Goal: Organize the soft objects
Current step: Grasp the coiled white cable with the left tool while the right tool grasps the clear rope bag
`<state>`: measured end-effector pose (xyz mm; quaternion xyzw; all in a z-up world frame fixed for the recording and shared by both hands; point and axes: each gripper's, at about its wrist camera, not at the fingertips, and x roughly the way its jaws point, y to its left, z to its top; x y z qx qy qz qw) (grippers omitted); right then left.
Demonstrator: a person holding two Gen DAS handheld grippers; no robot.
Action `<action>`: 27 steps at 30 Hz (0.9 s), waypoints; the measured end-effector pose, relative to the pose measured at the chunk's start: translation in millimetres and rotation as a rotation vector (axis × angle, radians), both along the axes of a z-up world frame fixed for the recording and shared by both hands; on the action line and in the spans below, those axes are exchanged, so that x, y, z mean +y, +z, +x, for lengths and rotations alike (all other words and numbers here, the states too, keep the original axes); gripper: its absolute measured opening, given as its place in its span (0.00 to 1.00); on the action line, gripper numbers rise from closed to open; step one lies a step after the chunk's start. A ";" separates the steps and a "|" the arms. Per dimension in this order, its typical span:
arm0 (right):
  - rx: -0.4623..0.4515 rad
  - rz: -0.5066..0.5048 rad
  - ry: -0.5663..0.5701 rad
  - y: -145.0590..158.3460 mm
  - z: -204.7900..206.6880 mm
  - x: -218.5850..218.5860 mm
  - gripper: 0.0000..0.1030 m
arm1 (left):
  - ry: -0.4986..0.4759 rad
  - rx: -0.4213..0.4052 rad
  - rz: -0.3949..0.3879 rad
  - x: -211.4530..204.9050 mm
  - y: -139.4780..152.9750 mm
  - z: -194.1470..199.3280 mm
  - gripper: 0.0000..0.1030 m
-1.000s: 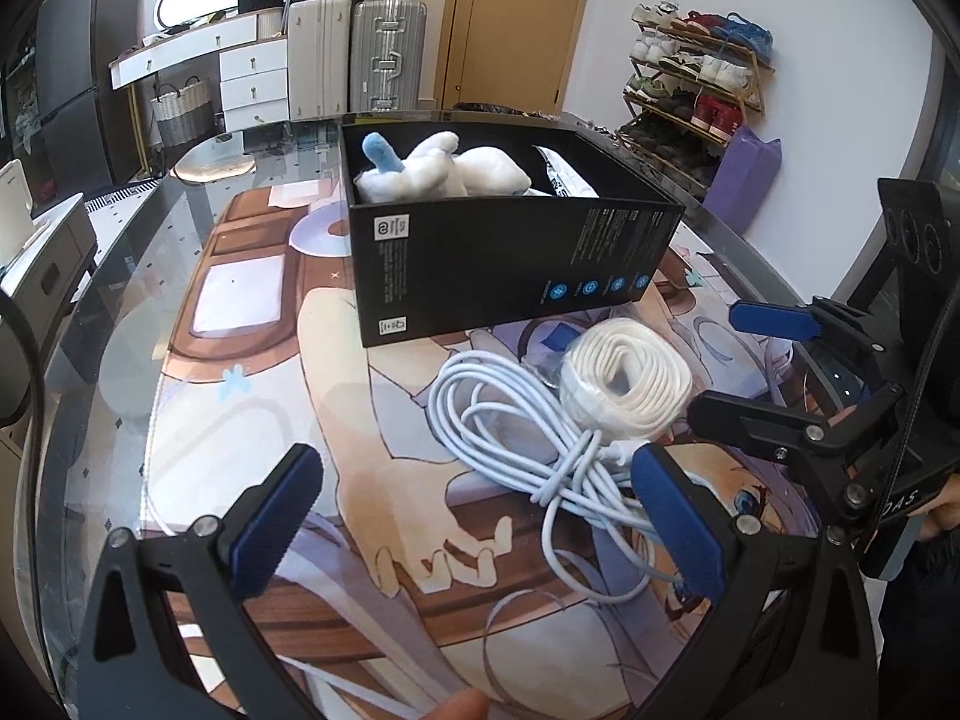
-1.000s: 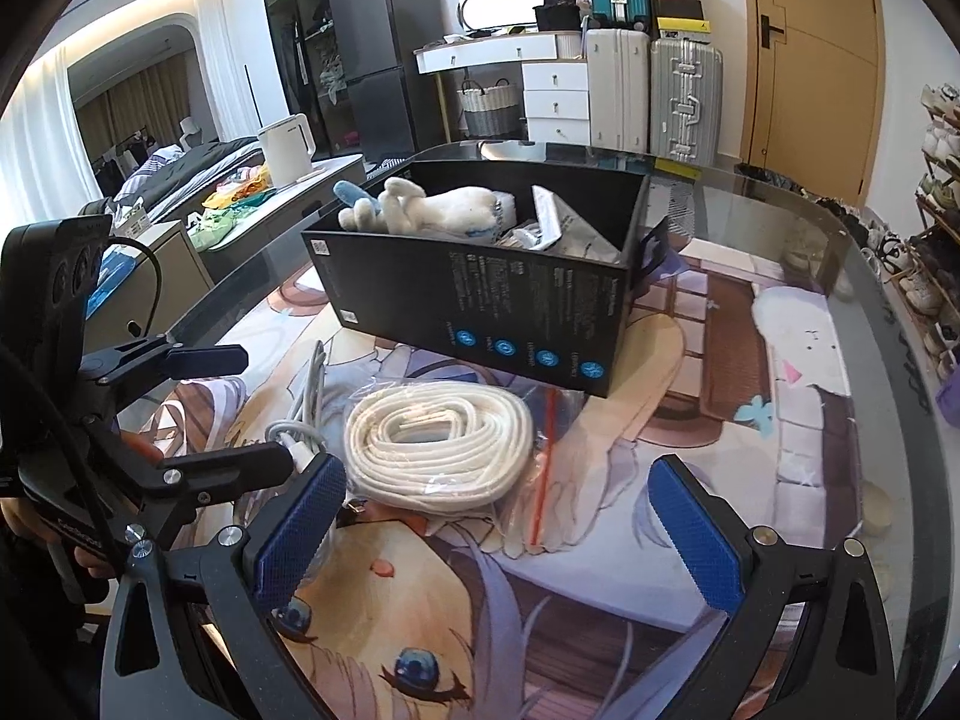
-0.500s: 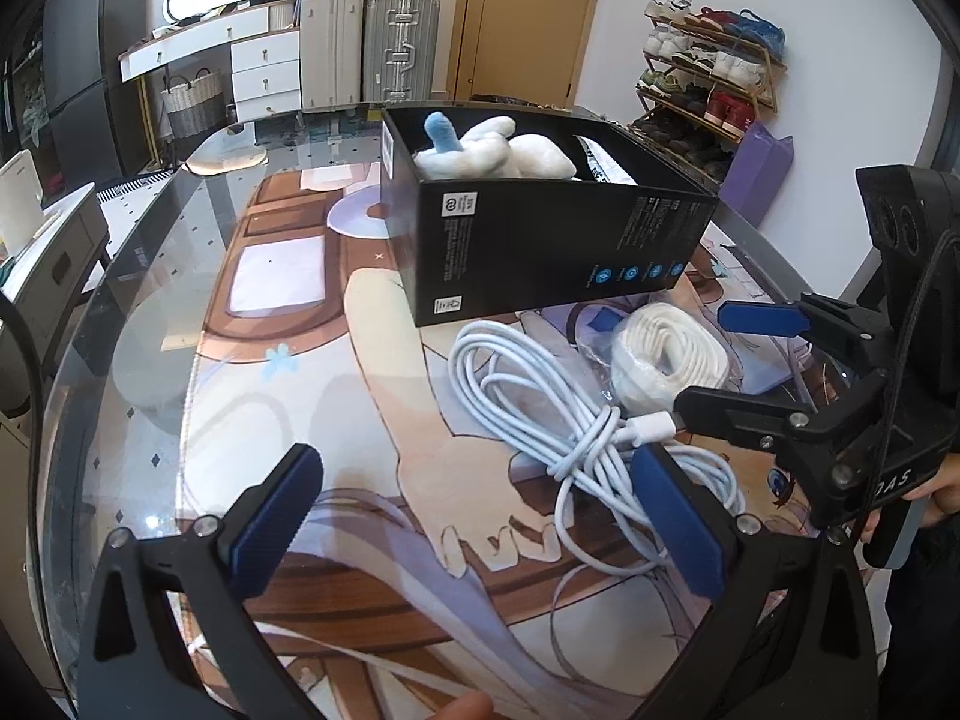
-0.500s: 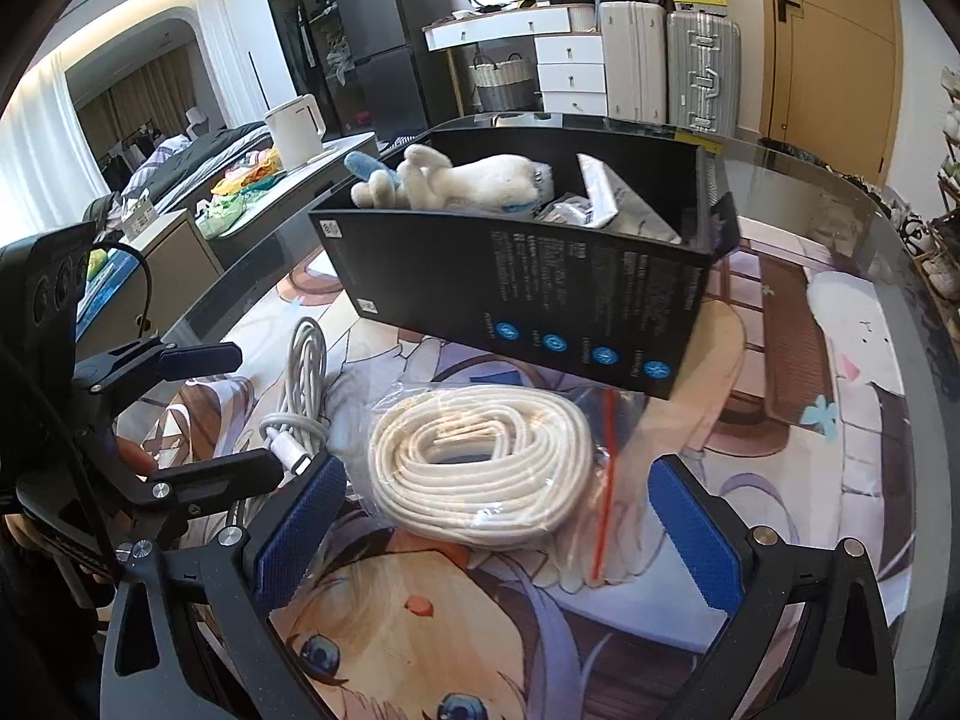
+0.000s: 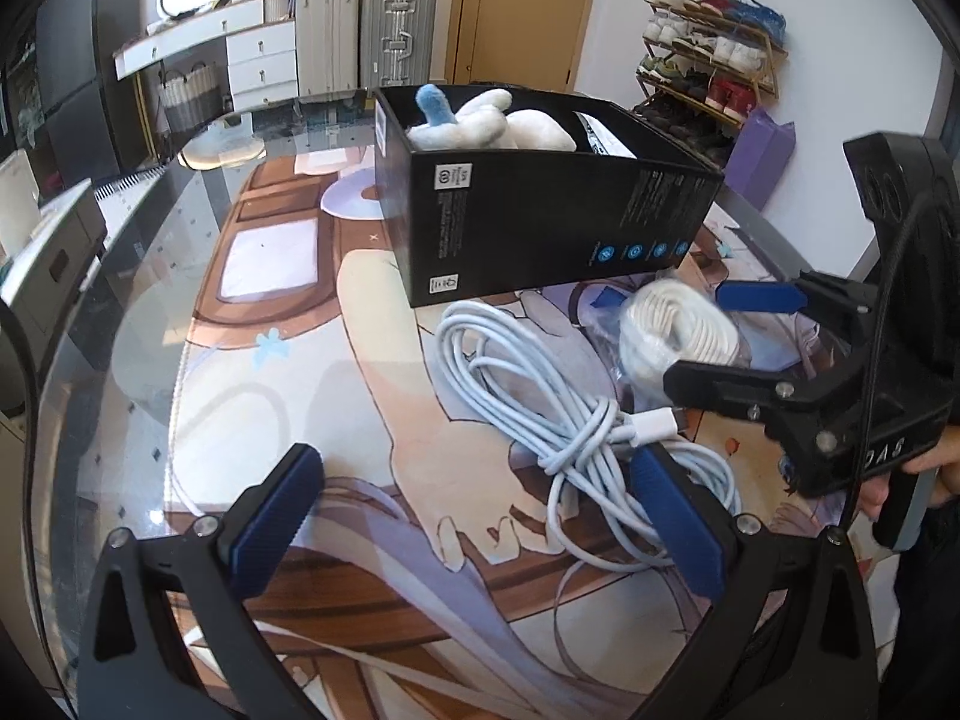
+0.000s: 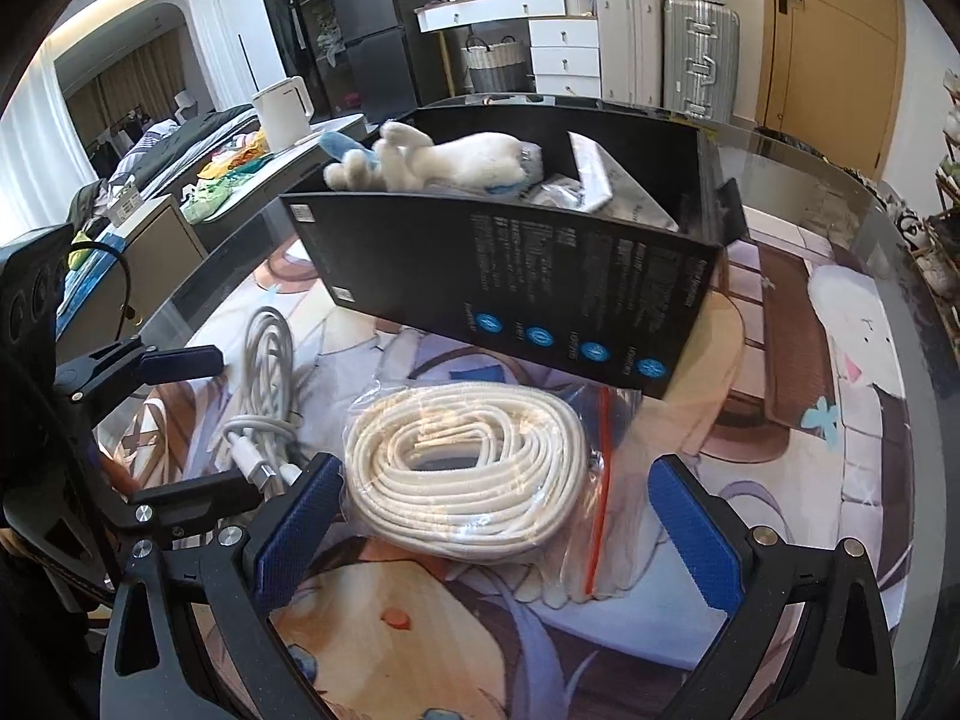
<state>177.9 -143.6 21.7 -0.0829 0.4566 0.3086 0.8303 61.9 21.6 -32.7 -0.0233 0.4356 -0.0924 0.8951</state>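
Since a second ago both grippers closed in; left gripper (image 5: 474, 516) and right gripper (image 6: 510, 516) gape empty. Plush toy (image 6: 444, 162) boxed (image 5: 540, 228); cable bundle (image 5: 576, 414), bagged rope (image 6: 468, 474) remain on the table.

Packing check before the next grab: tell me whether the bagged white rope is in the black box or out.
Out. The bagged white rope lies on the table mat, in front of the black box.
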 end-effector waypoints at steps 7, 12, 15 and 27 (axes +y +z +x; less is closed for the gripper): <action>-0.012 -0.050 -0.005 -4.1 0.2 1.9 0.99 | -0.026 -0.012 -0.022 -2.4 2.5 -1.0 0.90; -0.048 -0.110 0.011 -8.1 -4.7 11.3 0.99 | -0.068 -0.027 -0.067 -5.2 6.4 -4.5 0.61; -0.046 -0.104 0.010 -8.2 -4.9 11.2 0.99 | -0.088 -0.027 -0.103 -5.3 7.6 -5.0 0.44; -0.043 -0.096 0.018 -9.8 -9.3 5.3 0.99 | -0.086 -0.057 -0.132 -0.8 11.8 -7.0 0.22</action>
